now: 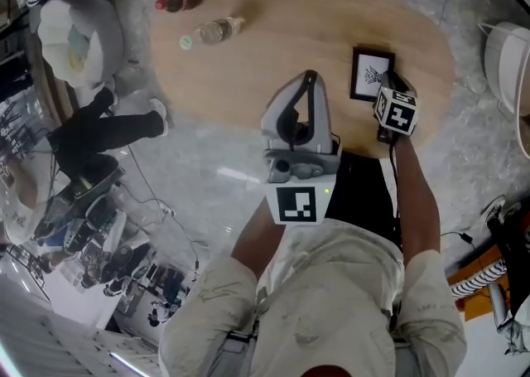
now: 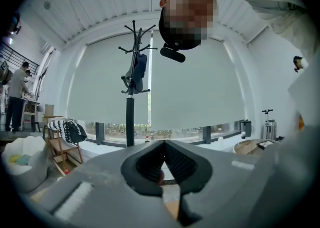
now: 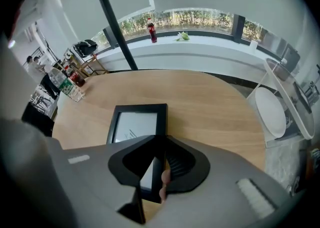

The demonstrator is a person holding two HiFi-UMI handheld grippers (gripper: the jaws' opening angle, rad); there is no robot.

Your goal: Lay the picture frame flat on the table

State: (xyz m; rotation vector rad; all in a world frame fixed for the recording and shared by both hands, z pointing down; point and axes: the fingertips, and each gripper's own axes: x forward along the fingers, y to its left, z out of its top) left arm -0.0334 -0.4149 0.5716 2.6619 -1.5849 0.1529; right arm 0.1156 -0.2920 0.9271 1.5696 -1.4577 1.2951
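Note:
A black picture frame (image 1: pixel 372 74) with a white print lies face up near the right end of the oval wooden table (image 1: pixel 281 44); I cannot tell whether it rests fully on the top. My right gripper (image 1: pixel 387 87) is shut on the frame's near right edge. In the right gripper view the frame (image 3: pixel 135 124) runs back between the jaws of the right gripper (image 3: pixel 160 139). My left gripper (image 1: pixel 310 77) hovers at the table's near edge, tips together and nothing in them. In its own view, the left gripper (image 2: pixel 164 143) points at a window wall.
A clear bottle (image 1: pixel 211 32) and a dark red-capped bottle (image 1: pixel 175 1) lie at the table's far left. A person (image 1: pixel 108 123) sits on the floor to the left. A white chair (image 1: pixel 507 60) stands right of the table. A coat stand (image 2: pixel 131 76) rises by the window.

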